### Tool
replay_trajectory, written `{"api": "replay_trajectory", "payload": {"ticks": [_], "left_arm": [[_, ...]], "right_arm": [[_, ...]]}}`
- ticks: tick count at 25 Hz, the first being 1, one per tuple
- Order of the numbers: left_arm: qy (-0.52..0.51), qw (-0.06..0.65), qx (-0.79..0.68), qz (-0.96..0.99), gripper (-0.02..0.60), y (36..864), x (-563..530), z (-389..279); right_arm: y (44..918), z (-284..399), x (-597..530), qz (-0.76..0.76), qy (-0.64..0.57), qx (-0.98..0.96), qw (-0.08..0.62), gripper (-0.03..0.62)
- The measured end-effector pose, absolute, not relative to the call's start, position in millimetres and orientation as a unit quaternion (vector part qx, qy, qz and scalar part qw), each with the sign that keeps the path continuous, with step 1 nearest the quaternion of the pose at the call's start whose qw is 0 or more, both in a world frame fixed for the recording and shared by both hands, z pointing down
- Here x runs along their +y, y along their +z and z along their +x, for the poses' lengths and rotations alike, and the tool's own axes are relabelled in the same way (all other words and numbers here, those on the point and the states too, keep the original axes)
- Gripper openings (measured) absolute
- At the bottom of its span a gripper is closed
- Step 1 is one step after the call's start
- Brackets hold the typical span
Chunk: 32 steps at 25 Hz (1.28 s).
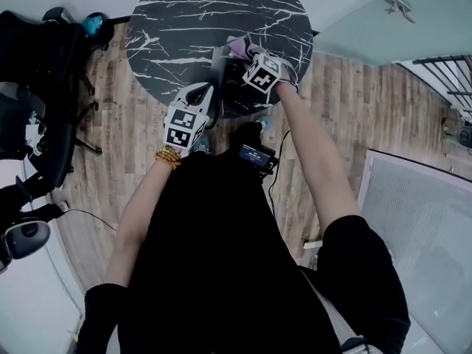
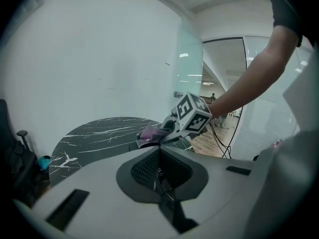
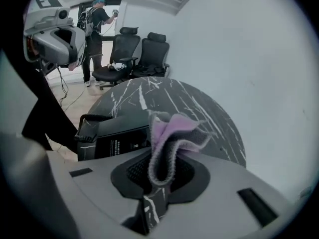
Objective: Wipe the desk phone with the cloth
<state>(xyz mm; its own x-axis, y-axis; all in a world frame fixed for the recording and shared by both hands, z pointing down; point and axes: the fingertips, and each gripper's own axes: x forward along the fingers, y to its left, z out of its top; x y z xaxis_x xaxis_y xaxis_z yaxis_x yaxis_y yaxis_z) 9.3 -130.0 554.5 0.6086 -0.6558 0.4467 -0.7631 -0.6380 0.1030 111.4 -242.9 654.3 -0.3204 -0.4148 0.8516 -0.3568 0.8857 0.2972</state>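
Right gripper (image 3: 159, 164) pinches cloth (image 3: 172, 133) by phone (image 3: 112, 136) at table (image 3: 199, 103) edge; left gripper (image 2: 159, 156) closed.

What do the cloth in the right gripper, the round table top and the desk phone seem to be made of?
Purple and grey cloth: soft fuzzy fabric, perhaps microfibre, by its napped folds.
Round black table top: marble or marble-look laminate; white veins.
Black desk phone: probably matte plastic; dull, moulded.

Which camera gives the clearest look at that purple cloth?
The right gripper view: the cloth fills the centre, pinched in the right hand-held gripper. The head view and the left gripper view show only a small purple scrap.
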Motion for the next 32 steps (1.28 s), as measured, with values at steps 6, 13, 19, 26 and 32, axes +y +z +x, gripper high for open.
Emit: {"api": "replay_trajectory", "payload": {"ticks": [6, 13, 19, 26, 32], "left_arm": [[0.191, 0.144, -0.402, 0.884, 0.012, 557.2, -130.6, 5.4], [0.187, 0.143, -0.400, 0.886, 0.012, 555.5, -134.2, 4.6], [0.189, 0.143, -0.394, 0.888, 0.012, 556.0, -135.8, 5.8], [0.191, 0.142, -0.390, 0.889, 0.012, 557.1, -135.7, 6.5], [0.190, 0.141, -0.389, 0.891, 0.012, 556.0, -137.0, 7.3]], "right_arm": [[674.9, 107.3, -227.6, 0.199, 0.011, -0.810, 0.551, 0.055], [678.9, 104.8, -223.7, 0.204, 0.044, -0.804, 0.558, 0.055], [681.8, 103.7, -213.1, 0.203, 0.065, -0.800, 0.560, 0.055], [689.8, 97.6, -200.3, 0.199, 0.080, -0.802, 0.558, 0.055], [697.0, 94.9, -184.5, 0.194, 0.092, -0.793, 0.570, 0.055]]}}
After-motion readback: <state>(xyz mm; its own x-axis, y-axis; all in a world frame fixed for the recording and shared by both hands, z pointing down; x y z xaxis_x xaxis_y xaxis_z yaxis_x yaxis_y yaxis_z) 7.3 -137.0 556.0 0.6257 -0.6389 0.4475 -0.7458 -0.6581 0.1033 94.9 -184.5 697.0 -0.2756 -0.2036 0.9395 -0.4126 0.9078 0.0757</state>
